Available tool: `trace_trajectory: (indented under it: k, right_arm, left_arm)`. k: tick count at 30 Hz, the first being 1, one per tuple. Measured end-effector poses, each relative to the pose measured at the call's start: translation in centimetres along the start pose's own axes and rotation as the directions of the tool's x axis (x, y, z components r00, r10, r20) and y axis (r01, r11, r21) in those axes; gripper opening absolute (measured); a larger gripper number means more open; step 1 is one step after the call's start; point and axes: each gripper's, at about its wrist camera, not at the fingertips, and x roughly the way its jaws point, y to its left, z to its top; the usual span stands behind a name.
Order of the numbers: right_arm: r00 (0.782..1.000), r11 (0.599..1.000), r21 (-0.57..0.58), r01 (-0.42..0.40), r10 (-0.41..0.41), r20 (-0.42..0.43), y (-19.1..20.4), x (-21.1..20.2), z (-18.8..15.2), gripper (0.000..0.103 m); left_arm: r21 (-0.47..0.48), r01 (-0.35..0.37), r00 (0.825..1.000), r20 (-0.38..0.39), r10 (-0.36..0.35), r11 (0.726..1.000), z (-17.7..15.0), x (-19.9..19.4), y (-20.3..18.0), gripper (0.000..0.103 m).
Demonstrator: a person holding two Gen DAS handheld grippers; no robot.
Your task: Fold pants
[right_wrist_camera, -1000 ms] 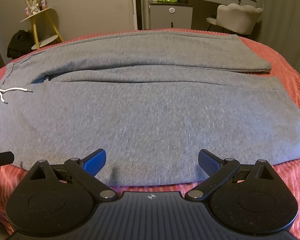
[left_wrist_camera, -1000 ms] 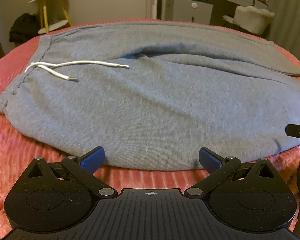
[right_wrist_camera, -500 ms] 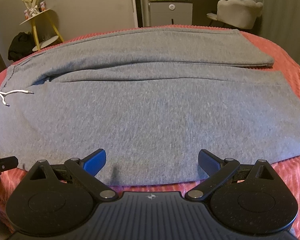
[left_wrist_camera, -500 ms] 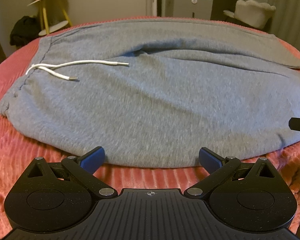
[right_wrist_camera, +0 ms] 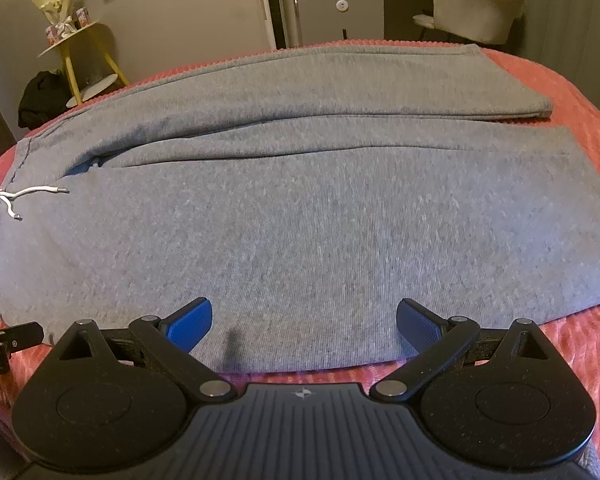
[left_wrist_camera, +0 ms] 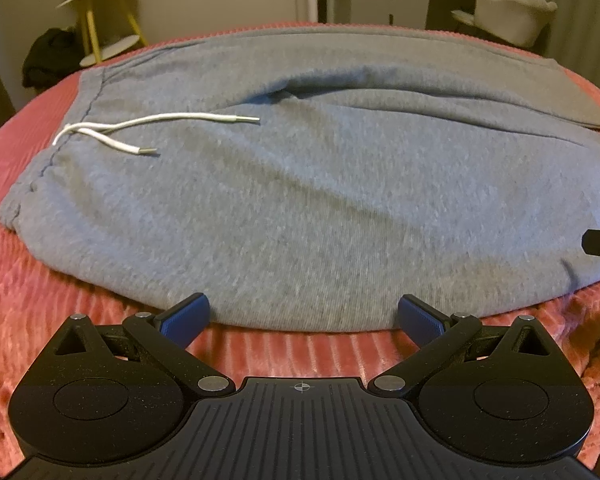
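Observation:
Grey sweatpants (left_wrist_camera: pixel 300 184) lie spread flat on a pink ribbed bedspread (left_wrist_camera: pixel 60 304), waistband at the left, both legs running right; they also show in the right wrist view (right_wrist_camera: pixel 320 220). A white drawstring (left_wrist_camera: pixel 148 128) lies on the waist area, also in the right wrist view (right_wrist_camera: pixel 24 196). My left gripper (left_wrist_camera: pixel 300 314) is open and empty at the near hem edge by the waist. My right gripper (right_wrist_camera: pixel 304 318) is open and empty, its fingertips over the near edge of the front leg. Each gripper's edge shows in the other's view.
The bedspread (right_wrist_camera: pixel 580 80) covers a rounded bed. Behind it stand a yellow stool (left_wrist_camera: pixel 100 20), a dark bag (left_wrist_camera: pixel 48 60) on the floor, a grey cabinet (right_wrist_camera: pixel 336 16) and a pale upholstered chair (right_wrist_camera: pixel 476 12).
Both grippers have moved slightly forward and lower toward the near edge of the pants. The pants have not moved. Both stay open.

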Motion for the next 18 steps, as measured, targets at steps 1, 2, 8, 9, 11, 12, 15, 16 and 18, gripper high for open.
trace_trajectory:
  k: [1,2,8,9,11,12,15,16,18]
  right_arm:
    - [1.000,1.000,0.001,0.000,0.000,-0.005,0.0,0.1,0.0,0.099]
    - [1.000,1.000,0.002,0.001,-0.001,-0.009,0.0,0.2,0.0,0.099]
    - [1.000,1.000,0.001,0.001,-0.001,-0.020,0.1,0.6,0.1,0.099]
    - [1.000,1.000,0.000,0.001,-0.001,-0.021,0.1,0.7,0.1,0.099]
    - [1.000,1.000,0.005,0.000,0.001,-0.028,0.0,0.8,0.2,0.099]
    - [1.000,1.000,0.008,-0.002,0.002,-0.031,0.0,0.8,0.3,0.099]
    - [0.998,0.999,0.036,-0.016,0.018,-0.057,-0.5,1.3,0.5,0.099]
    - [0.997,0.998,0.051,-0.024,0.027,-0.066,-0.8,1.5,0.7,0.099]
    - [0.996,0.994,0.104,-0.044,0.052,-0.075,-1.8,2.1,1.5,0.099]
  left_arm:
    - [0.001,0.000,1.000,-0.004,0.000,1.000,0.0,0.1,0.0,0.103]
    - [0.002,0.000,1.000,-0.006,0.000,1.000,0.0,0.1,0.0,0.103]
    - [0.008,-0.004,1.000,-0.021,0.004,1.000,0.3,0.5,-0.2,0.103]
    - [0.009,-0.004,1.000,-0.023,0.004,1.000,0.3,0.6,-0.2,0.103]
    - [0.010,-0.005,1.000,-0.027,0.005,1.000,0.4,0.7,-0.2,0.103]
    - [0.013,-0.004,1.000,-0.030,0.004,1.000,0.4,0.8,-0.2,0.103]
    - [0.029,-0.008,0.999,-0.039,0.009,1.000,0.6,1.0,-0.4,0.103]
    - [0.035,-0.011,0.999,-0.040,0.012,0.999,0.8,1.0,-0.5,0.103]
    - [0.033,-0.007,1.000,-0.024,0.008,0.999,1.6,0.7,-0.5,0.103]
